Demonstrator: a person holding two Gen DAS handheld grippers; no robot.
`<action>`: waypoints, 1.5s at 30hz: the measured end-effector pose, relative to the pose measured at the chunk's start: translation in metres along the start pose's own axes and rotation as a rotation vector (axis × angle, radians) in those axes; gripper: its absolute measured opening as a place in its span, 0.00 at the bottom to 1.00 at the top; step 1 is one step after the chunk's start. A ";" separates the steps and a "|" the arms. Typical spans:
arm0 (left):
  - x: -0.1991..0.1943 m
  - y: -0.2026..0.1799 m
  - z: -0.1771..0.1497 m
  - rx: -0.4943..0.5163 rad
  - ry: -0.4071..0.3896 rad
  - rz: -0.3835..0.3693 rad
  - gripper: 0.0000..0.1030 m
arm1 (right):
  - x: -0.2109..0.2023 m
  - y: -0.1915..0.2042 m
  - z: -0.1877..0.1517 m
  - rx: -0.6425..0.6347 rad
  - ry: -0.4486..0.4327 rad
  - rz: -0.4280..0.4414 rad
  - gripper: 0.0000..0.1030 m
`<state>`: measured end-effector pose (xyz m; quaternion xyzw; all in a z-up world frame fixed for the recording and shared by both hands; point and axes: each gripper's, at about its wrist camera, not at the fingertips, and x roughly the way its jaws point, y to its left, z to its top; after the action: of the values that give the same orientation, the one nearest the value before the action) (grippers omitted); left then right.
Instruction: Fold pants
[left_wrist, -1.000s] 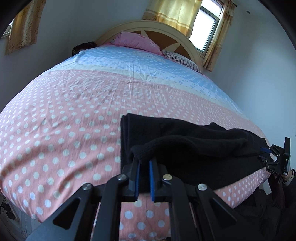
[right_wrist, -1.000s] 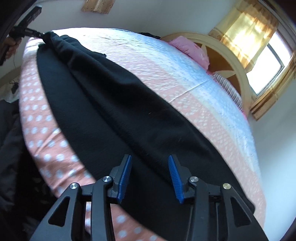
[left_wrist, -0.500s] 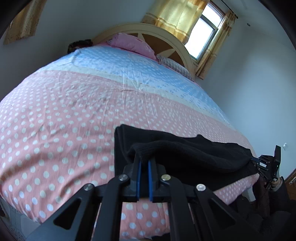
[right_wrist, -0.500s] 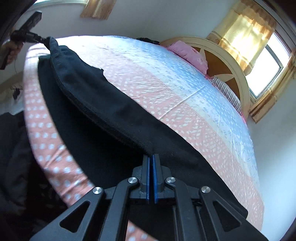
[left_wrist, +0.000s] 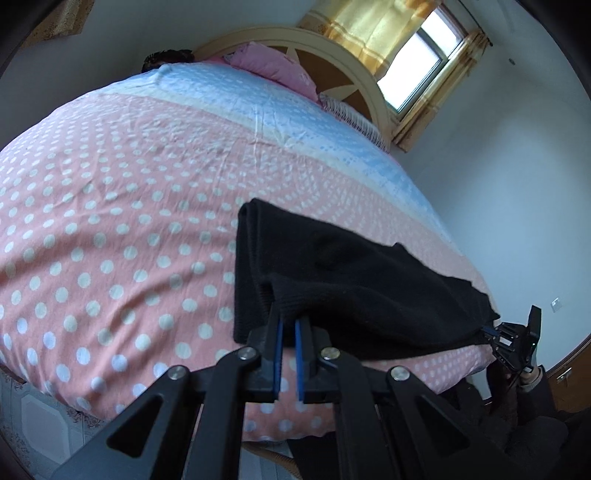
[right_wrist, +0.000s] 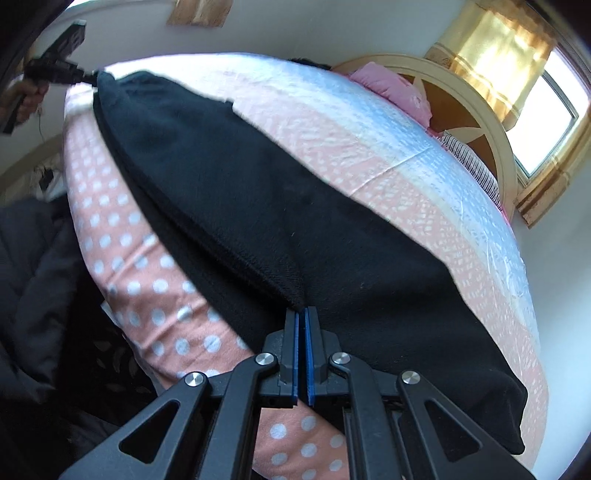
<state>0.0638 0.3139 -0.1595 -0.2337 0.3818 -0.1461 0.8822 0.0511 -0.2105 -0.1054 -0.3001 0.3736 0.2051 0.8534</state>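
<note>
A: Bed?
B: Polka-dot cover, pink pillow up by headboard.
A: Pants?
B: Black, lying along near edge of bed, top layer lifted at both ends.
A: L gripper?
B: Clamped on pants' edge at one end.
A: R gripper?
B: Pinched tight on a pants corner at other end; hand visible far left.

Daylight from the window is blowing out behind the curtains, my right view's a bit motion-blurred, heavy fisheye bend with dark corners, and the black pants lose all detail
</note>
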 end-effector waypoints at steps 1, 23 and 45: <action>0.000 -0.001 0.002 0.005 -0.005 0.001 0.06 | -0.004 -0.002 0.001 0.011 -0.010 0.005 0.02; -0.025 0.051 -0.002 -0.071 -0.053 0.265 0.23 | 0.008 0.013 -0.014 -0.059 0.061 0.014 0.12; 0.056 -0.020 0.051 0.039 0.005 0.190 0.02 | -0.009 0.011 -0.012 -0.018 -0.042 0.032 0.45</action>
<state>0.1374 0.2879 -0.1518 -0.1788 0.4015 -0.0696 0.8955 0.0333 -0.2119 -0.1093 -0.2974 0.3585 0.2285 0.8549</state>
